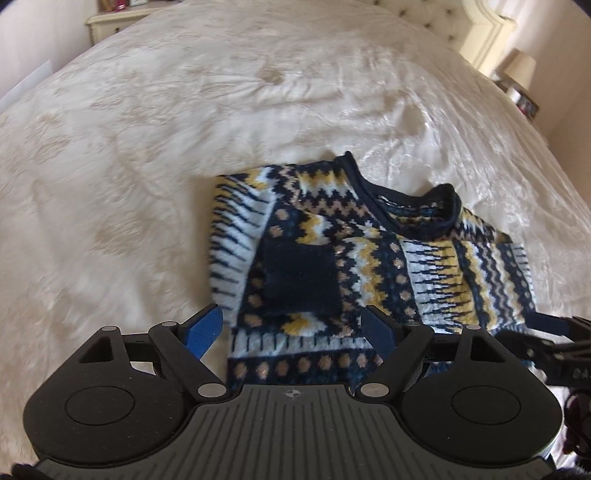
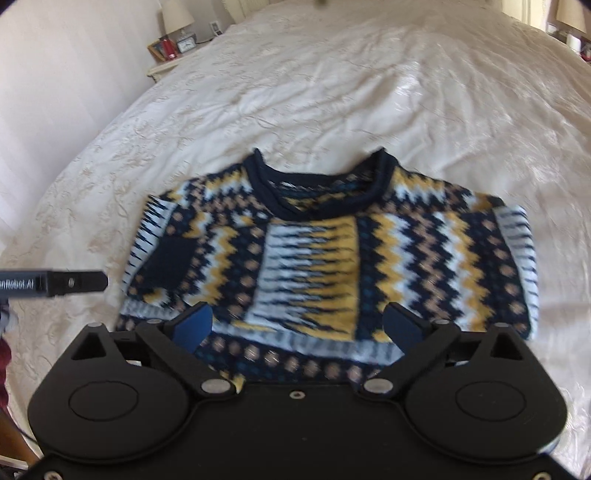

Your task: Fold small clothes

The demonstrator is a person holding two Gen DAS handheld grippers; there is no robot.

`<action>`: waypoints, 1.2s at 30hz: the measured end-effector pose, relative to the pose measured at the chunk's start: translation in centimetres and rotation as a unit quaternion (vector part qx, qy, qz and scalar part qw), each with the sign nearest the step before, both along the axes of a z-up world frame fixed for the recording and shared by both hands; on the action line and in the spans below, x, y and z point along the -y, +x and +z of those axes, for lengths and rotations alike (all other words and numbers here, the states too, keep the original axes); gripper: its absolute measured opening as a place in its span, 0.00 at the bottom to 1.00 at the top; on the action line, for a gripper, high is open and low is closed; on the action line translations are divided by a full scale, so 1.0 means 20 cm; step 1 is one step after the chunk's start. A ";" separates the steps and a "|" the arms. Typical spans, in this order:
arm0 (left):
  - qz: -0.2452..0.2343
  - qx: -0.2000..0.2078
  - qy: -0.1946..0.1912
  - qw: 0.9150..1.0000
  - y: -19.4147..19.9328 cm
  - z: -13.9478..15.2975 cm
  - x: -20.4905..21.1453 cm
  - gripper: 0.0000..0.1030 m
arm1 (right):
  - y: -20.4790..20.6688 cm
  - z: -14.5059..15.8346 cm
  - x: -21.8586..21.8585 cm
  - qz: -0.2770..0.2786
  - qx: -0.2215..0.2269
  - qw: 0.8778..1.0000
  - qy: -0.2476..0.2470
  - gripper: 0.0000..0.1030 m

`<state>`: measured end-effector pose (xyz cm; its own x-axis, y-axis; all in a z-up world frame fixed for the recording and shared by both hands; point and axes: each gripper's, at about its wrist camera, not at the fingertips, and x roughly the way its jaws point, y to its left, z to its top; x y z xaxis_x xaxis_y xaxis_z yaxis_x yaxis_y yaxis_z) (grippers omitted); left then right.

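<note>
A small knitted sweater point(image 1: 369, 240) point(image 2: 325, 251) in navy, yellow, white and tan zigzags lies flat on the bed, its neckline point(image 2: 317, 192) at the far side. One sleeve is folded across the front, and its navy cuff point(image 1: 301, 277) point(image 2: 166, 262) rests on the body. My left gripper point(image 1: 291, 321) hovers open over the hem's left corner with nothing between its blue pads. My right gripper point(image 2: 297, 317) stands wide open over the middle of the hem, holding nothing. In the right wrist view a finger point(image 2: 77, 283) of the left gripper reaches in beside the cuff.
A cream patterned bedspread point(image 2: 332, 92) covers the whole bed around the sweater. There is a nightstand with a lamp, a clock and frames point(image 2: 173, 40) at the far left. A tufted headboard point(image 1: 480, 22) and another lamp point(image 1: 521, 70) stand at the far right.
</note>
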<state>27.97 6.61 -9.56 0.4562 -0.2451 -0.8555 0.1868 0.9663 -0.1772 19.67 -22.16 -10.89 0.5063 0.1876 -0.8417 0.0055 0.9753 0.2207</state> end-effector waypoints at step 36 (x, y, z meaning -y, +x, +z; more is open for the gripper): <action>-0.019 0.039 -0.044 0.998 0.16 0.10 0.03 0.03 | -0.10 -0.21 0.08 -0.006 -0.062 0.997 0.035 0.99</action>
